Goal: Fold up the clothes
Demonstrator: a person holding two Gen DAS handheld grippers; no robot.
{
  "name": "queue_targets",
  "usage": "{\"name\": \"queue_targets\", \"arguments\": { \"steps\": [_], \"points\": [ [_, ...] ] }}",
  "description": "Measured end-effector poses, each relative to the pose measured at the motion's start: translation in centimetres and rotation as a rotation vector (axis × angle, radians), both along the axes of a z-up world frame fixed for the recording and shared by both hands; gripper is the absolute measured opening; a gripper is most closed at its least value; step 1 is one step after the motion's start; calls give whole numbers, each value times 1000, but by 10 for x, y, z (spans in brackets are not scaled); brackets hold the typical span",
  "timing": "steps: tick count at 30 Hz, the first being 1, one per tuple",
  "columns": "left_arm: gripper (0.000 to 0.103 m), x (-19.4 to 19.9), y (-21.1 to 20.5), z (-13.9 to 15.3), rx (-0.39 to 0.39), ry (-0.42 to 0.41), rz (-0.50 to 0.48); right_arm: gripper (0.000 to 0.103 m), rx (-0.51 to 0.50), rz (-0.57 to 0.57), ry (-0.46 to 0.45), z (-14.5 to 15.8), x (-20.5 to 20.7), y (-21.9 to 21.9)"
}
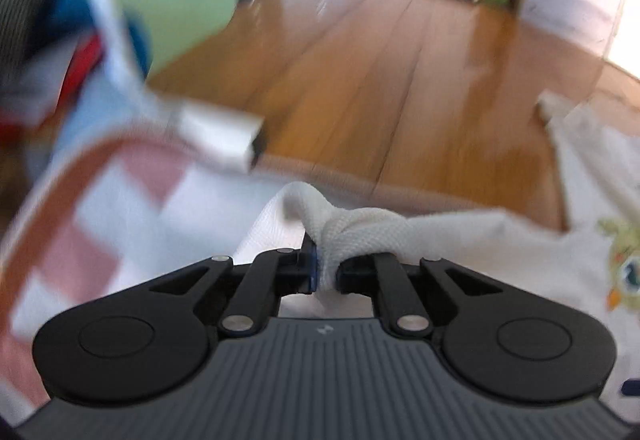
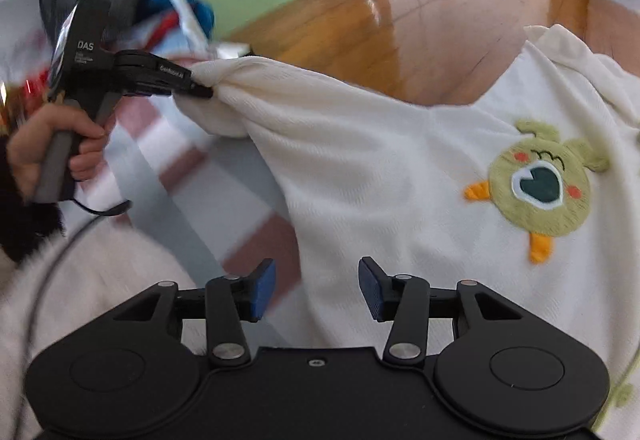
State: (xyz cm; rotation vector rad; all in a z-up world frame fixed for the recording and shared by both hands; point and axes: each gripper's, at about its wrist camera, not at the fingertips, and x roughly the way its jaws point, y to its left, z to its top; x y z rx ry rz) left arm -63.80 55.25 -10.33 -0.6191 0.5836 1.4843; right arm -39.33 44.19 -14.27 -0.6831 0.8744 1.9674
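Left hand-held gripper (image 2: 200, 90), upper left of the right wrist view, pinches a bunched corner of one cream shirt (image 2: 380, 168); its own view shows the cloth clamped between pressed-together fingers. Right hand-held gripper (image 2: 317, 290), bottom centre, is spread, blue pads (image 2: 264, 290) apart, nothing between. Shirt fills centre-right, one green monster patch (image 2: 540, 188) at right. Its top edge runs against bare wood floor (image 2: 420, 20) in the upper frame. Checked mat (image 2: 248, 240) at left under the shirt's left edge.
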Motion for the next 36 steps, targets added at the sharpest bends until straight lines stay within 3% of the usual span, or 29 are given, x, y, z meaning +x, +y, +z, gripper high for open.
{"name": "queue_targets", "arguments": {
  "steps": [3,4,6,8,9,10,13,16,21,24,32,33,35,36],
  "points": [
    [11,26,33,12,25,-13,-71,52,-9,19,-48,-9,-4,9],
    [17,32,44,9,18,-31,-83,52,-16,41,-68,-13,-7,10],
    [26,40,65,-5,-53,-41,-108,50,4,150,-104,-16,-19,4],
    [27,41,72,-14,-80,-18,-114,44,35,136,-140,-17,-18,2],
    [32,40,71,-18,-80,-10,-113,26,51,124,-158,-17,-16,1],
    [44,38,67,-19,-73,-2,-106,0,67,111,-176,-17,-15,0],
    [65,26,47,-20,-21,-21,-101,1,115,72,-230,-17,-10,-2],
    [70,15,32,-26,-14,-35,-122,1,131,-70,-211,-11,21,-1],
    [71,18,22,-49,-43,41,-165,1,81,-197,-237,-22,51,6],
    [71,27,24,-59,-86,-8,-232,1,53,-203,-234,-31,55,6],
    [72,38,52,-82,-86,100,-158,2,60,-181,-129,-33,59,-10],
    [68,35,57,-85,-104,85,-146,5,68,-179,-113,-32,59,-12],
    [48,22,62,-82,-116,7,-123,9,82,-175,-82,-30,59,-16],
    [16,14,64,-78,-122,-34,-110,9,89,-173,-66,-28,59,-18]
  ]
}}
